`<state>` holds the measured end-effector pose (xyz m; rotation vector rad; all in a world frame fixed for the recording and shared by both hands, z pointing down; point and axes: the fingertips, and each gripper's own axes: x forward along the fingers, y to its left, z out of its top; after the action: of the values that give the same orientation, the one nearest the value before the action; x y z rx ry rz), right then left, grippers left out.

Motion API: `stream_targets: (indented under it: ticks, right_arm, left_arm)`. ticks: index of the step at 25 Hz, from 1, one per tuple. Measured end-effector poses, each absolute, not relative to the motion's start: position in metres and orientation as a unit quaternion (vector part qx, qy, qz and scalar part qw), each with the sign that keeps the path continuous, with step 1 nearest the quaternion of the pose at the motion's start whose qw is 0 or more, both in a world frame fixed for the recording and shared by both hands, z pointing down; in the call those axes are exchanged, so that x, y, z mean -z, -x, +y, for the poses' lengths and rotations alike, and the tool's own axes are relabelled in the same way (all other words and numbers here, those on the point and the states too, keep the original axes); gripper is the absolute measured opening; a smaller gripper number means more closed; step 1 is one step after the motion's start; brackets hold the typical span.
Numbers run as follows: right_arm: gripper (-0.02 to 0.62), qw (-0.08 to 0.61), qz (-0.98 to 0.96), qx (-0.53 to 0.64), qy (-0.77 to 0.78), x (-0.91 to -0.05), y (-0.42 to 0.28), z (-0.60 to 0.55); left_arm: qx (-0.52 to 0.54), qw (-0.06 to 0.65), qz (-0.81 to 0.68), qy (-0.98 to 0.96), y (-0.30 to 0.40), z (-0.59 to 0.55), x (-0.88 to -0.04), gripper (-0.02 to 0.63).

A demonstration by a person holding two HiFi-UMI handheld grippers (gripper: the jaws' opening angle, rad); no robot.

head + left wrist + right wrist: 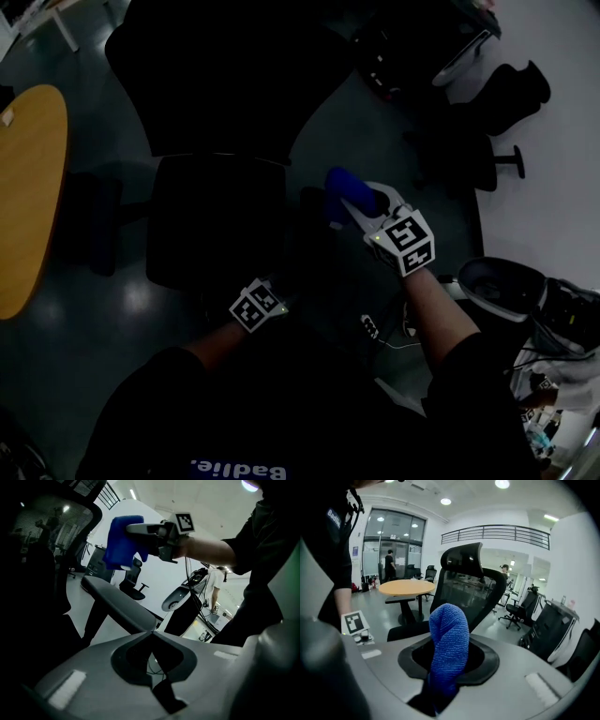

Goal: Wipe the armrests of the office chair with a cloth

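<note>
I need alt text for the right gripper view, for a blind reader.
The right hand-held gripper is shut on a blue cloth that stands up between its jaws. Behind it are a black office chair and a round wooden table in a bright hall.

We see the cloth point(449, 639), blue with a looped pile, bunched into an upright roll. Its lower end is pinched in the jaws of the right gripper point(354, 202). It hangs above one armrest point(119, 603) of the black, mesh-backed office chair point(217, 225). The armrest is a long grey pad on a dark post, and the cloth is clear of it.
</note>
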<state>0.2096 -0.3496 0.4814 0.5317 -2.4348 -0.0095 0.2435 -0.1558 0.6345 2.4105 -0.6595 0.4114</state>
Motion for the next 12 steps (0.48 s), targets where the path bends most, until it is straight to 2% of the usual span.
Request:
stream_targets:
  ticks: [7,12]
  right_arm:
    - [0.112,0.364,-0.917,0.11,-0.122,-0.508,-0.136,-0.387]
    - [0.112,0.392,-0.909,0.121,-0.073,-0.546,-0.114,-0.39]
  left_arm:
    - [-0.149,0.298,-0.255,-0.907,-0.239,-0.154,-0.636,0.018]
    - [-0.144,0.306,-0.27,-0.901,-0.239,-0.155,-0.634,0.018]
